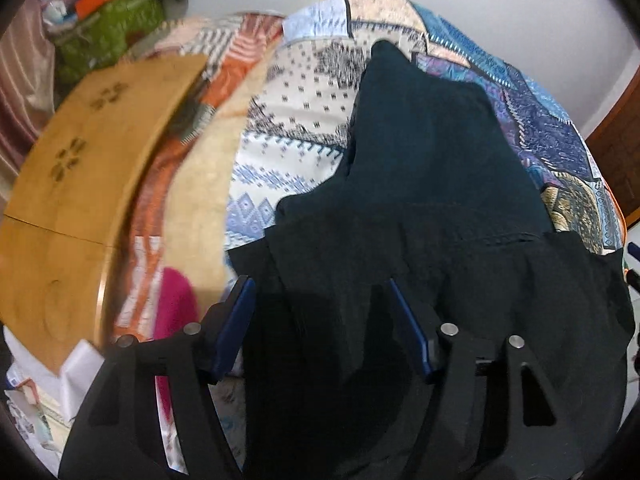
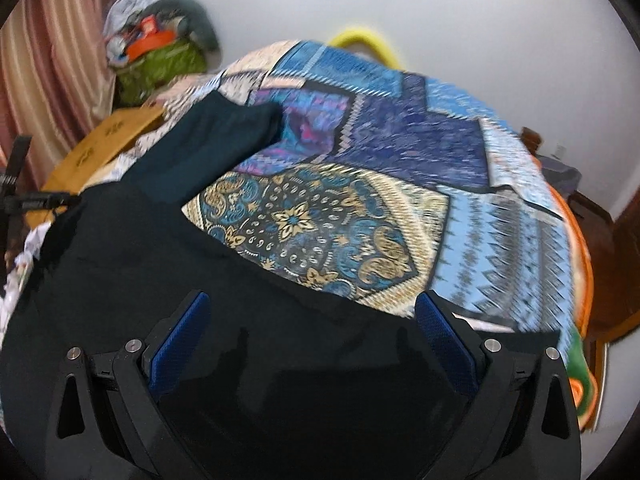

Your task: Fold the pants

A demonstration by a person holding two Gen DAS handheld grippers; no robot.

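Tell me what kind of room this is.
Probably a bedroom at home: dark pants lie on a patchwork bedspread, with a striped curtain and a heap of belongings against the wall.

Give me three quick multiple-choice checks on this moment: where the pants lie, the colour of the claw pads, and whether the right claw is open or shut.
1. Where do the dark pants lie?
A. On the patterned bedspread
B. On a bare floor
C. Hung over the curtain

2. What colour are the pads inside the claws?
A. Red
B. Blue
C. White

3. How does the right claw stand?
A. Shut on a pant leg
B. Shut with nothing in it
C. Open above the pants

Key:
1 A, the dark cloth is spread across the patchwork bedspread in both wrist views.
2 B, blue pads line both claws' fingers.
3 C, its fingers stand wide apart with the pads clear of the cloth.
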